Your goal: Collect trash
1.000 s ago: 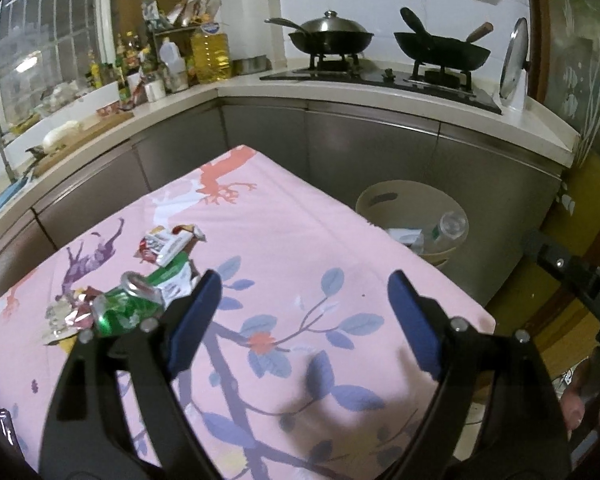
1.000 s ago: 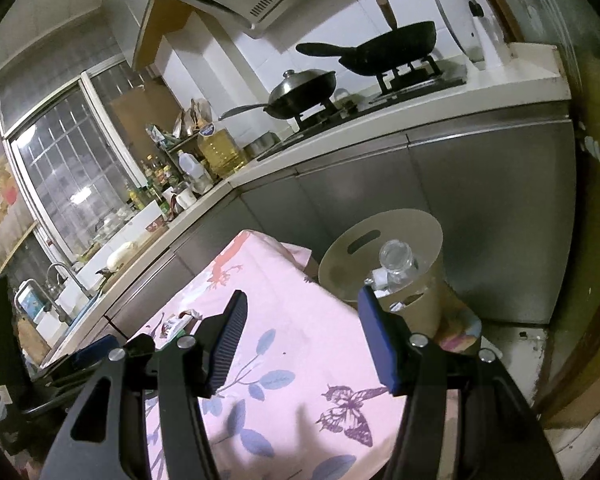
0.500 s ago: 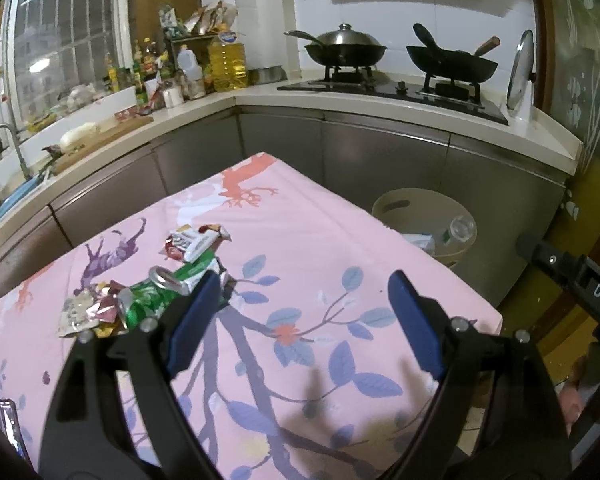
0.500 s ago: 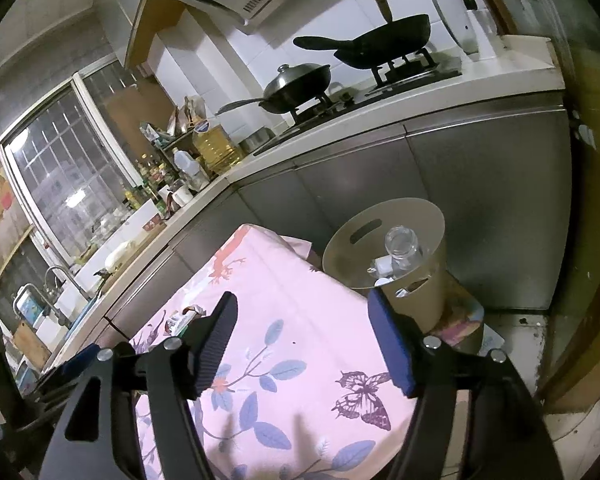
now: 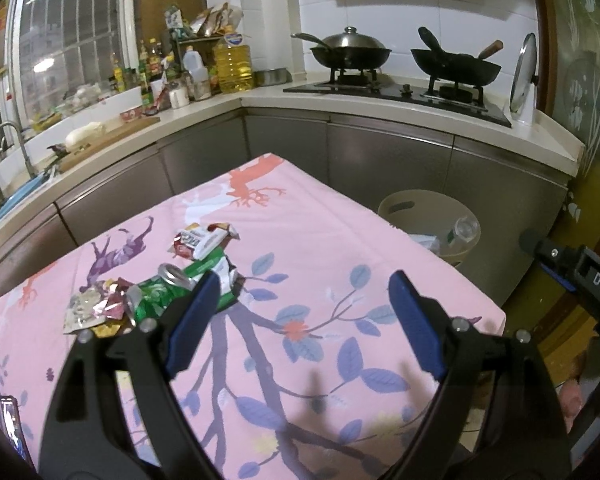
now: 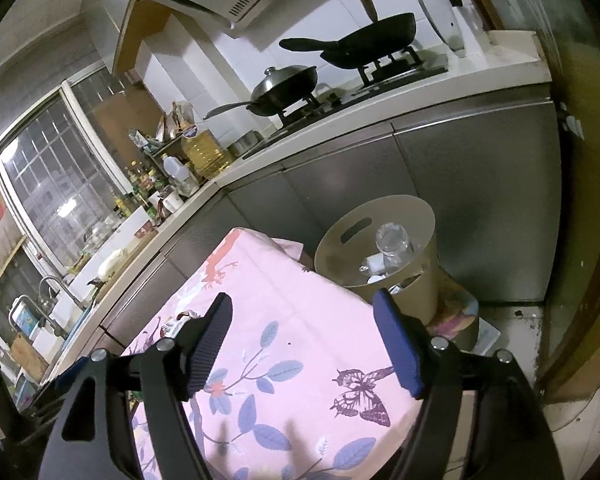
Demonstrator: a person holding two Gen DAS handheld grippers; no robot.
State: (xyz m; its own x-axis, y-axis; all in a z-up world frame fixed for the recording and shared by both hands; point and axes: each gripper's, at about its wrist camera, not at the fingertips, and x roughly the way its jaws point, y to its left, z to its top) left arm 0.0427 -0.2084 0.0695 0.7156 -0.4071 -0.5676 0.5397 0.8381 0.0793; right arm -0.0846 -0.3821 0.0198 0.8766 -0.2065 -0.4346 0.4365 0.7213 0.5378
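The left gripper (image 5: 304, 312) hangs above the pink tablecloth (image 5: 320, 240) with its jaws spread wide and nothing between the blue pads (image 5: 414, 324); only printed leaves and branches of the cloth show in the gap. The right gripper (image 6: 302, 340) is likewise released and empty, its jaws having just been opening, and it points across the near edge of the cloth toward the beige bin (image 6: 380, 248). The trash pile lies up and to the left of the left gripper's left finger: a crushed green can (image 5: 160, 288) sits just beside that fingertip, partly hidden behind it, with crumpled foil wrappers (image 5: 92, 310) touching the can on its left and a red and white snack wrapper (image 5: 202, 238) just beyond it. In the right wrist view a little of this pile shows behind the left finger, too hidden to tell apart. The bin stands on the floor beyond the far right edge of the table, well apart from the pile, and holds a clear plastic bottle (image 6: 392, 240) and some white scraps. The other gripper's black body (image 5: 568, 268) enters the left wrist view at the right edge. Behind the table run grey steel cabinet fronts (image 5: 388, 160) under a pale L-shaped counter; a lidded wok (image 5: 350, 50) and a black wok (image 5: 456, 66) sit on the hob, a glass lid (image 5: 522, 74) leans upright at the counter's end, and bottles crowd the corner by the barred window (image 5: 72, 28)
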